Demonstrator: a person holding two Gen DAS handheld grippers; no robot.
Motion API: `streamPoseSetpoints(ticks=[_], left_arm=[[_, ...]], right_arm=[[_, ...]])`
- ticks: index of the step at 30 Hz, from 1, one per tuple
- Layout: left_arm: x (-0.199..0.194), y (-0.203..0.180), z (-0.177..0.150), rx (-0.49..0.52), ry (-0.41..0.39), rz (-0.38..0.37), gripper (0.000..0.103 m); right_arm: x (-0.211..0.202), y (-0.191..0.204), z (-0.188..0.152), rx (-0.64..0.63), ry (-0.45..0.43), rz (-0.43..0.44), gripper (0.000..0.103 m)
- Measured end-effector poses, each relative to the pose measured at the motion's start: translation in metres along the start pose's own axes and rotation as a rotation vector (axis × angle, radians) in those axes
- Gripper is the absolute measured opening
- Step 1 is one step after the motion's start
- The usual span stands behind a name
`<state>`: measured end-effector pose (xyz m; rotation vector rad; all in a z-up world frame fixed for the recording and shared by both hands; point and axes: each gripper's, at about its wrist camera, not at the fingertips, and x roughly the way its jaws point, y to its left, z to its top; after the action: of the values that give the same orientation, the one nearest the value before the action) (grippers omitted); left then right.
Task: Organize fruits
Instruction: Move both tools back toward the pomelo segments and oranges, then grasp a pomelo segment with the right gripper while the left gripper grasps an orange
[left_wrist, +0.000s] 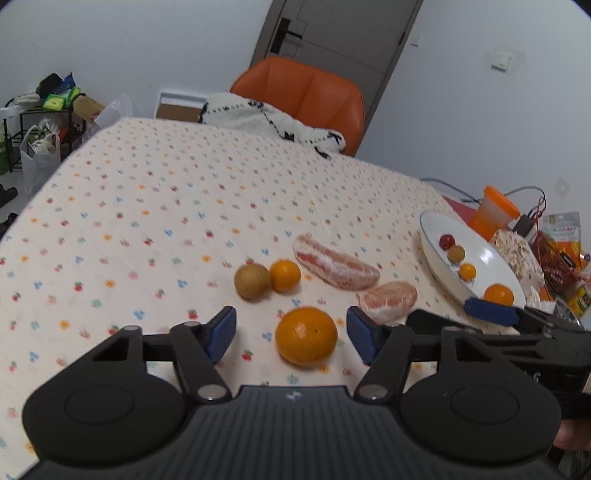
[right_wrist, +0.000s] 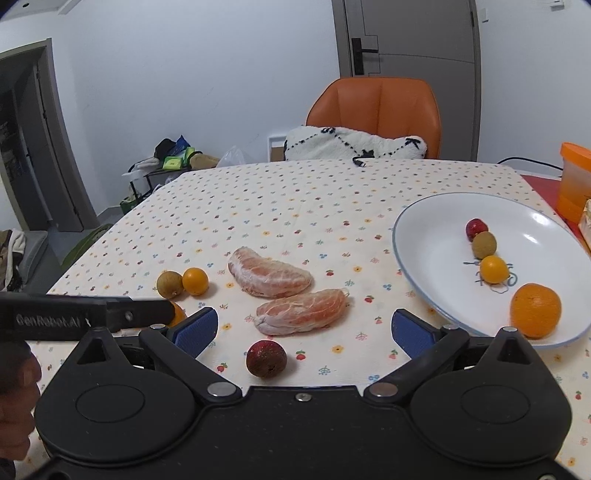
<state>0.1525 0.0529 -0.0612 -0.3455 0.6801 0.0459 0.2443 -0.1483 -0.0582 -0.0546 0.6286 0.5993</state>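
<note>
Left wrist view: left gripper (left_wrist: 291, 334) jaws stood wide around orange (left_wrist: 306, 336); right gripper (right_wrist: 302, 326) wide, empty; off-centre closure risked rolling it toward 12 o'clock.

Four small fruits (right_wrist: 484, 245) line a white plate (right_wrist: 424, 236); others, perhaps pomelo segments (right_wrist: 269, 273), lie on the cloth.

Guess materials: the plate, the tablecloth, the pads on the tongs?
Plate: looks like glazed ceramic, white with a thin blue rim and sharp glossy highlights; melamine is possible. Tablecloth: matte woven fabric with a small printed fruit pattern and faint creases. Pads: blue, ribbed, dull, probably rubber or soft plastic.
</note>
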Motion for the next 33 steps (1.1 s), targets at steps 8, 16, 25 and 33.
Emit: streamPoseSetpoints(ticks=[8, 16, 25, 33], left_arm=[[0.003, -0.003, 0.001, 0.02, 0.011, -0.016, 0.036], [-0.002, 0.009, 0.006, -0.014, -0.008, 0.015, 0.036], [-0.003, 0.019, 0.008, -0.028, -0.01, 0.034, 0.036], [-0.002, 0.018, 0.01, -0.021, -0.011, 0.018, 0.036]], right_arm=[[0.013, 0.002, -0.001, -0.007, 0.021, 0.007, 0.1], [0.025, 0.007, 0.0, -0.031, 0.042, 0.019, 0.097], [0.046, 0.017, 0.001, -0.077, 0.068, -0.015, 0.084], [0.042, 0.019, 0.004, -0.113, 0.049, -0.033, 0.061]])
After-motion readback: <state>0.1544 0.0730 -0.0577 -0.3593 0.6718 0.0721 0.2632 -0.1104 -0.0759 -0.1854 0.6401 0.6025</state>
